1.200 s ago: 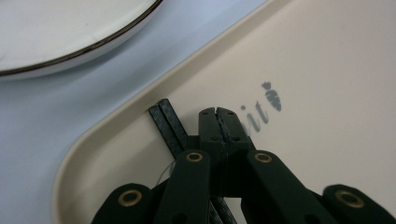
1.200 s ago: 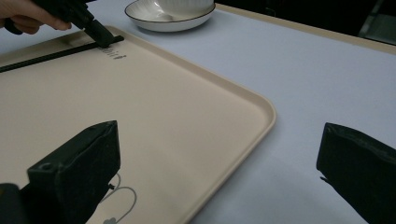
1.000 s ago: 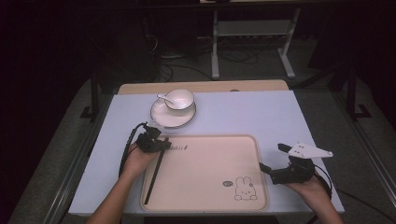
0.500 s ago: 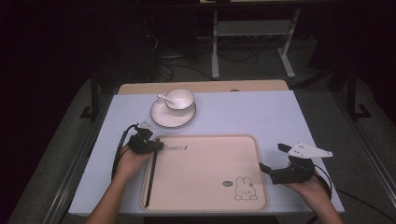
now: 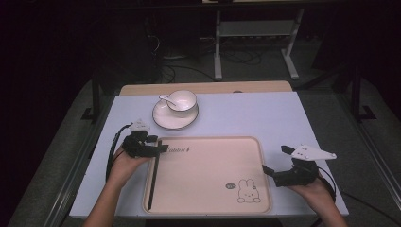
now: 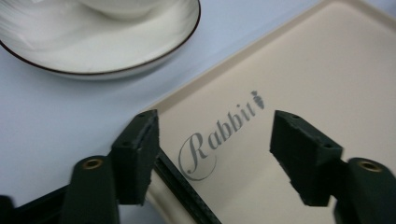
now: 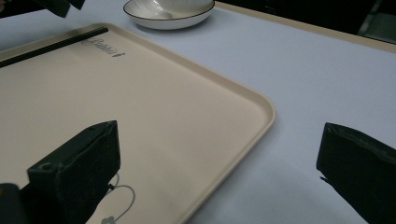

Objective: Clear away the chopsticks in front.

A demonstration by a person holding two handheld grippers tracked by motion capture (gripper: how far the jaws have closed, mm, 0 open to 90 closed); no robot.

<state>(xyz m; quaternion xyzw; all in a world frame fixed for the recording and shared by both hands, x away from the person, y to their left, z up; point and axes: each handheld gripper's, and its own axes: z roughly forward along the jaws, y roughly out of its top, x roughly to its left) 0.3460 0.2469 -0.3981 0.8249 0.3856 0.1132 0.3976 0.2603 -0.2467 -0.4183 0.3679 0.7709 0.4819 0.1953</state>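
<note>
A single black chopstick [image 5: 152, 179] lies inside the beige rabbit tray [image 5: 213, 165], along its left rim. My left gripper [image 5: 157, 145] hovers over the chopstick's far end at the tray's far left corner. Its jaws have just been opening and now stand open [image 6: 215, 126]; the chopstick [image 6: 184, 196] lies loose on the tray below them, next to the "Rabbit" lettering. My right gripper [image 5: 275, 160] stays by the tray's right rim, open [image 7: 219, 154] and holding nothing.
A white bowl [image 5: 181, 100] with a spoon [image 5: 165, 99] stands on a dark-rimmed saucer [image 5: 175, 118] beyond the tray, close to my left gripper. The pale blue table top [image 5: 283, 113] extends to the right of the saucer. The table's edges drop to a dark floor.
The left gripper's jaws have gone from shut on the chopstick's far end to open. The chopstick has swung over to the tray's left rim, and the left hand has risen and drifted left.
</note>
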